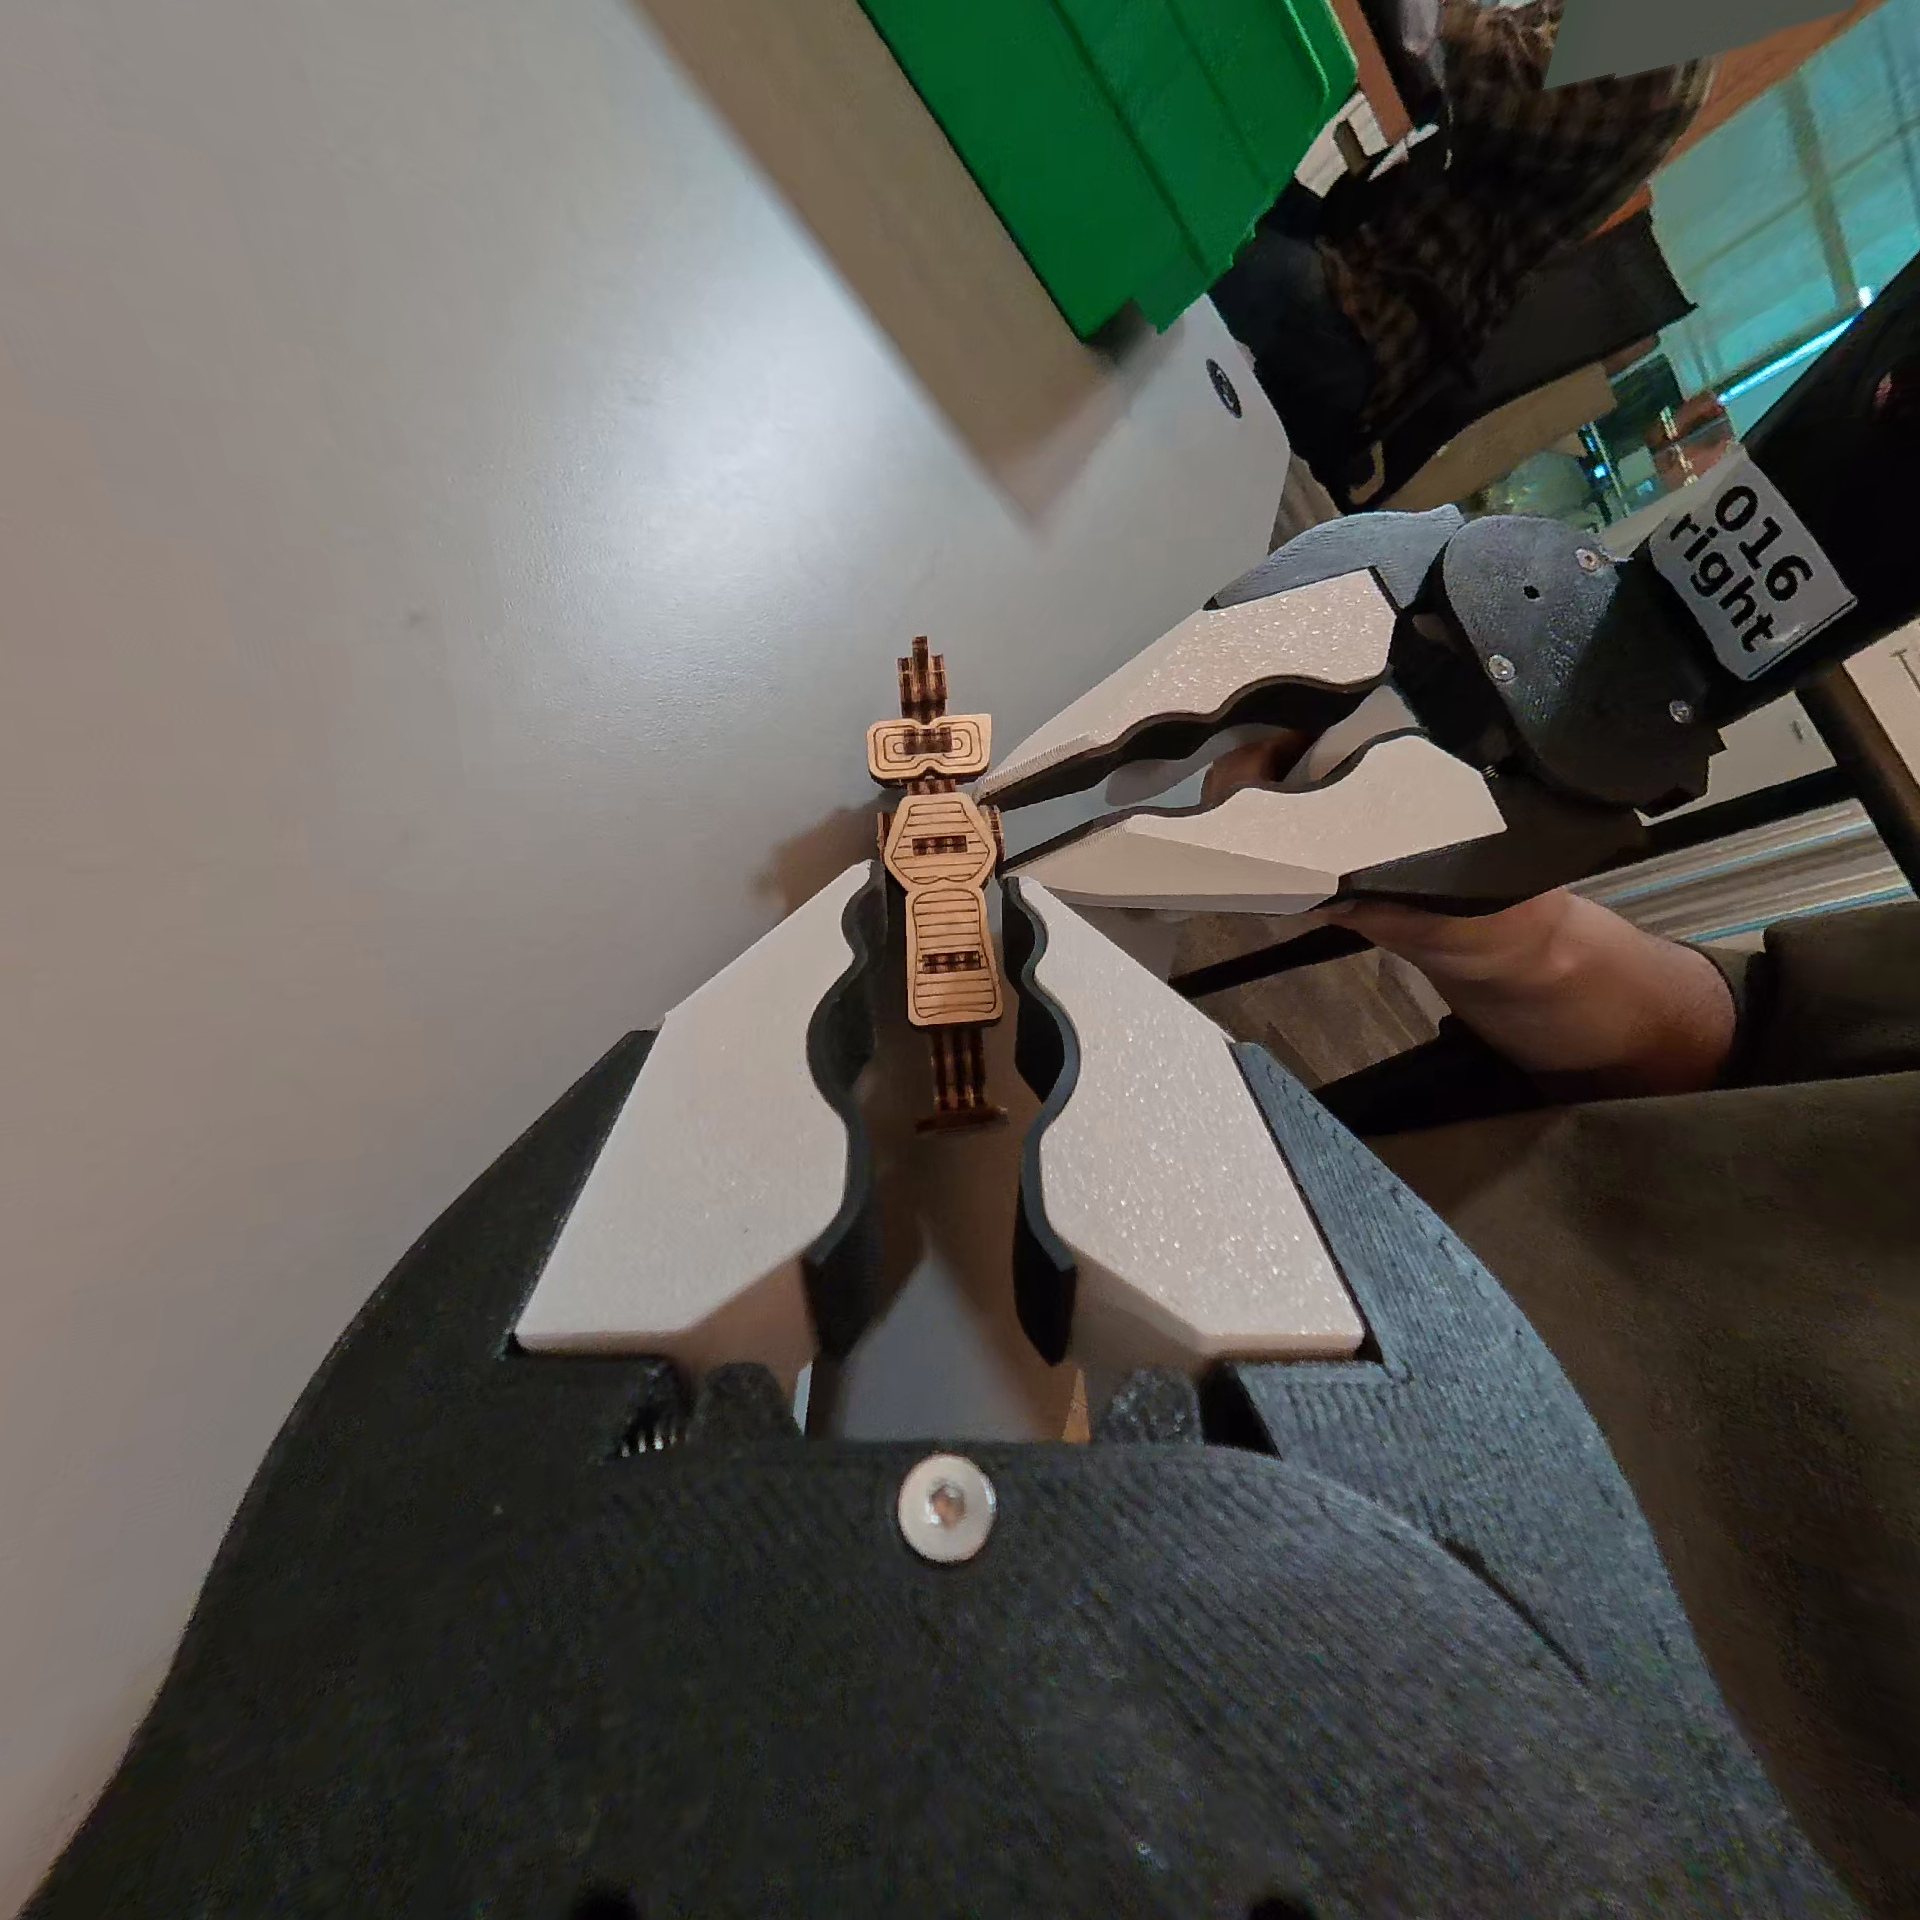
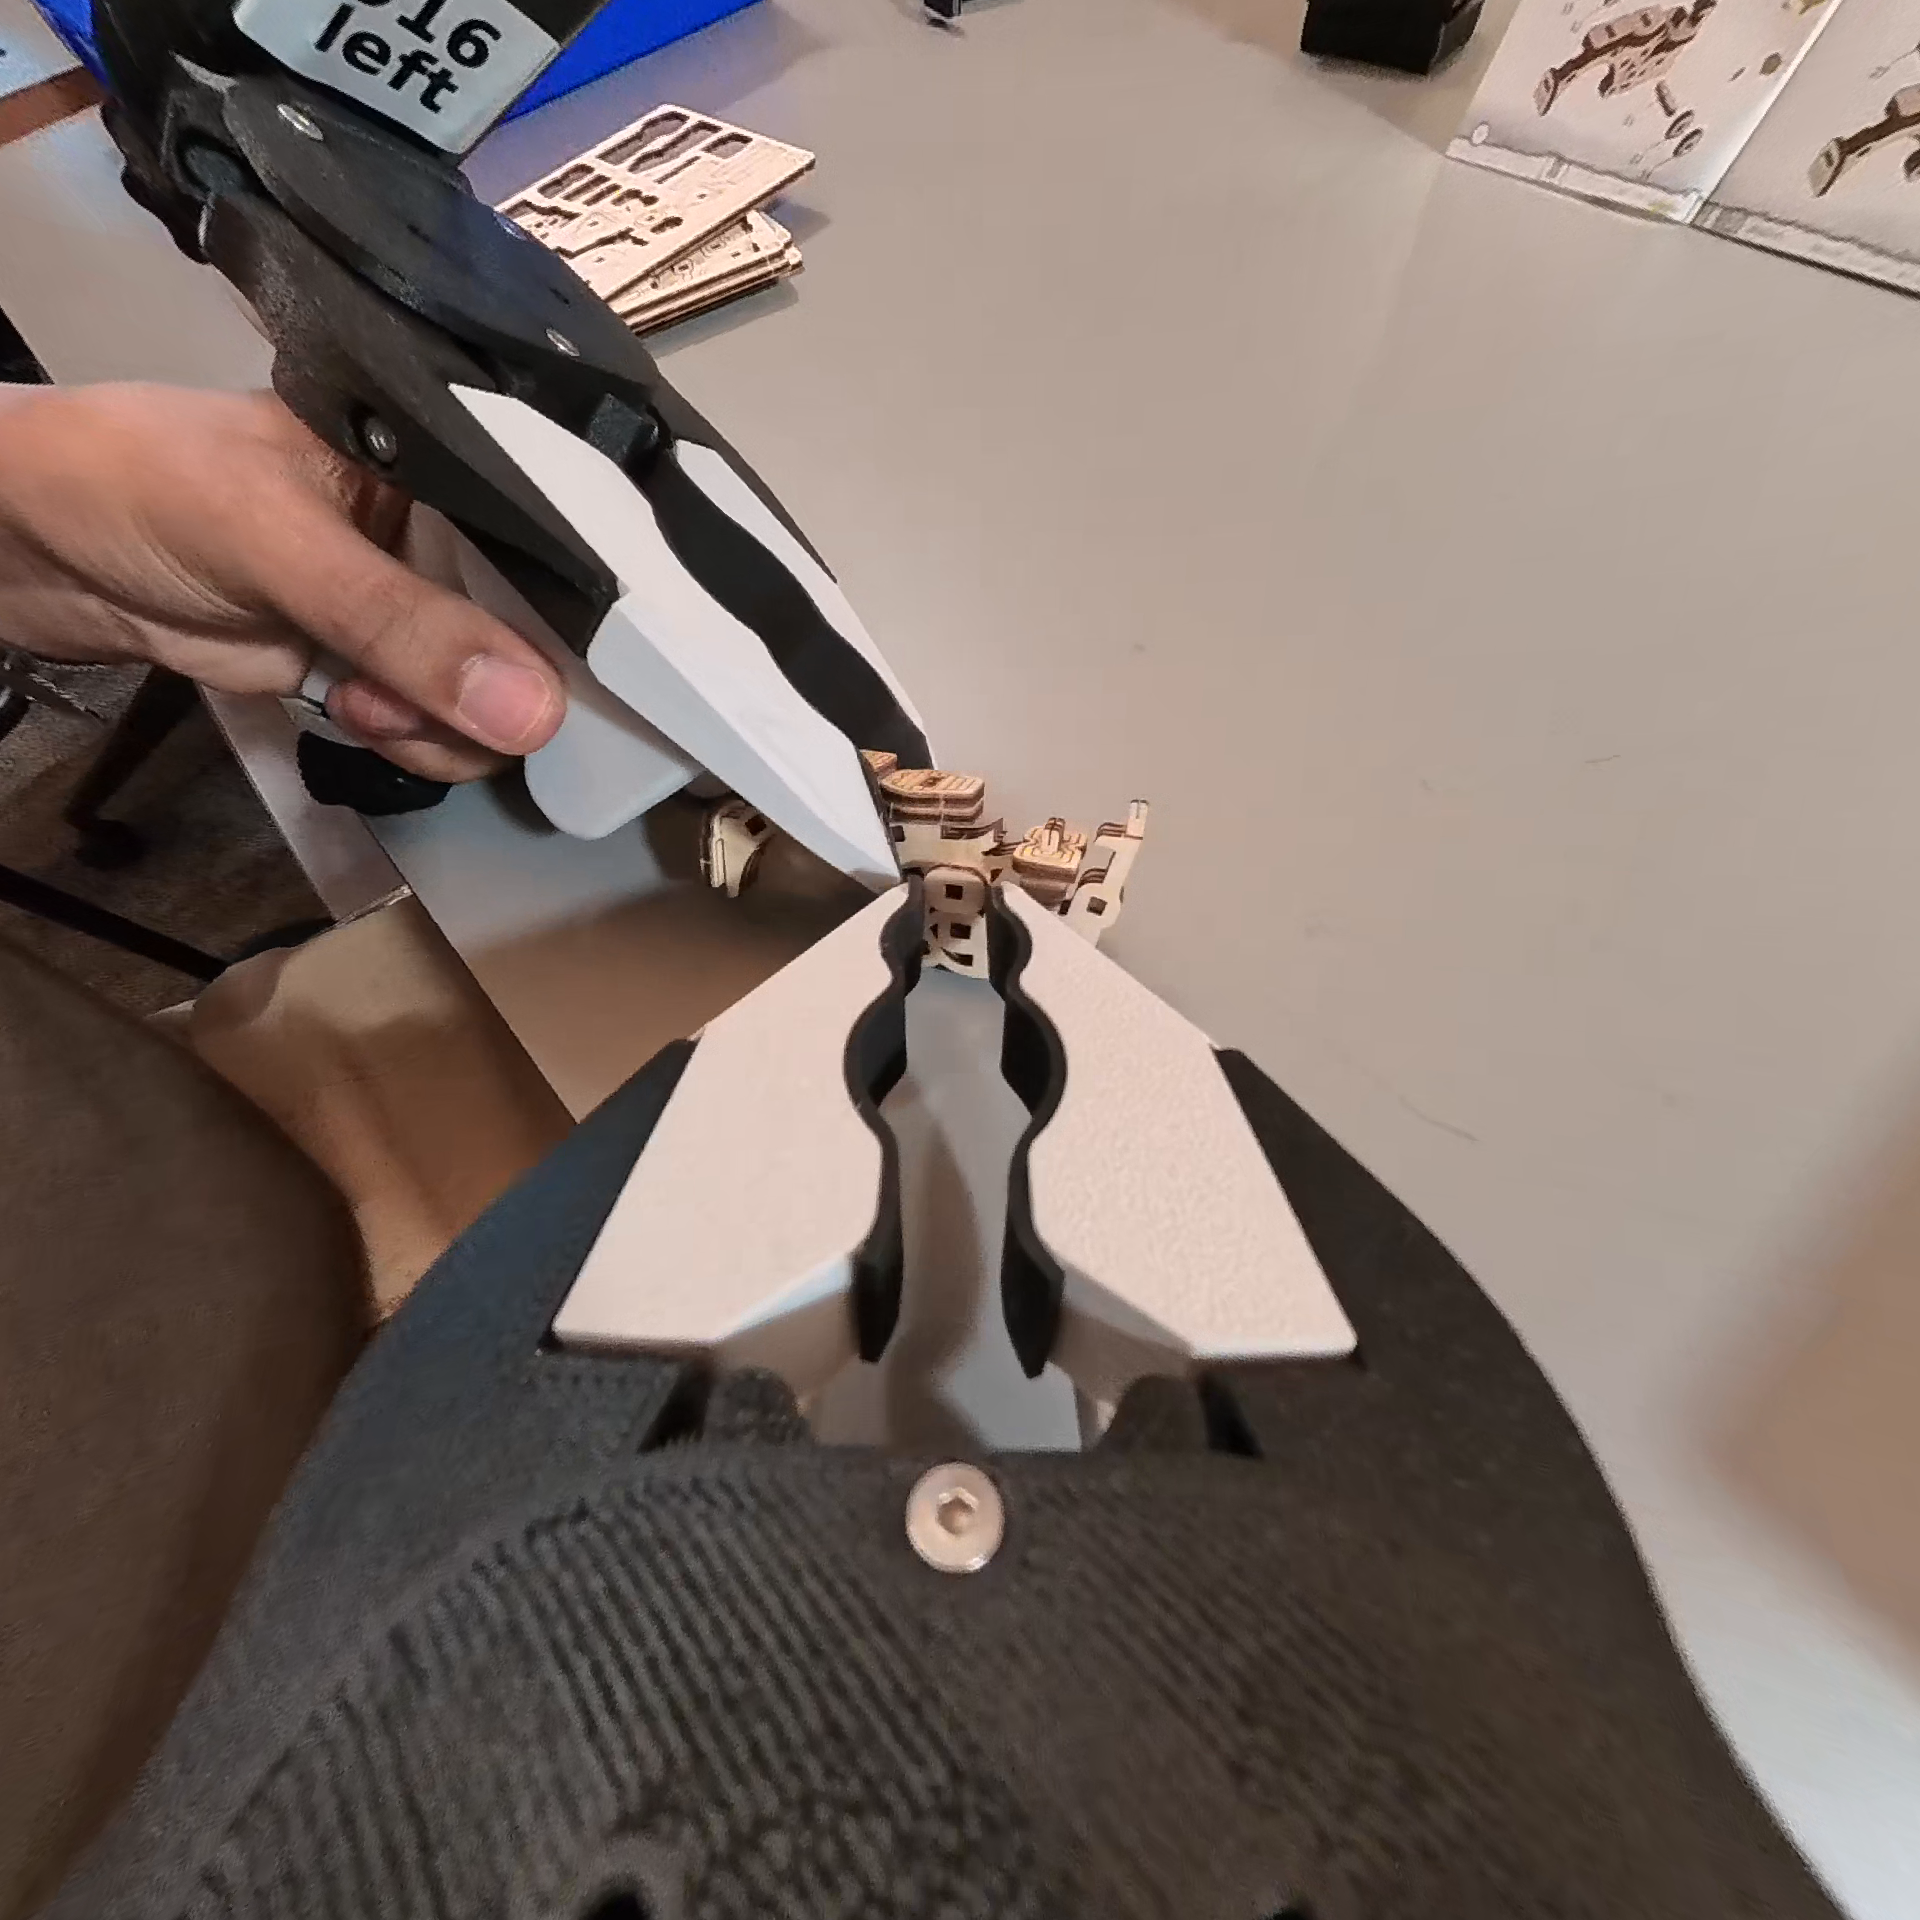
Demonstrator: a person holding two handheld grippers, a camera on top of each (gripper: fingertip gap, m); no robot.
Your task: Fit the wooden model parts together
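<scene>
A small wooden model [image 1: 945, 914] of layered, engraved laser-cut pieces is held in the air over the grey table [image 2: 1351, 623]. My left gripper [image 1: 943, 888] is shut on the model's body, with its fingers on both sides. In the right wrist view the left gripper [image 2: 894, 816] comes in from the upper left and the model [image 2: 1044, 852] sticks out past it. My right gripper [image 2: 956, 888] is shut on a side part of the model [image 2: 954, 920]. In the left wrist view the right gripper [image 1: 995, 826] pinches the model's right edge from the right.
A stack of wooden part sheets [image 2: 665, 218] lies at the back left and printed instruction sheets [image 2: 1714, 104] at the back right. A loose wooden piece [image 2: 732, 842] lies near the table's front edge. A green bin [image 1: 1122, 156] stands beyond. A hand [image 2: 260, 561] holds the left gripper. My left and right fingertips are right by each other.
</scene>
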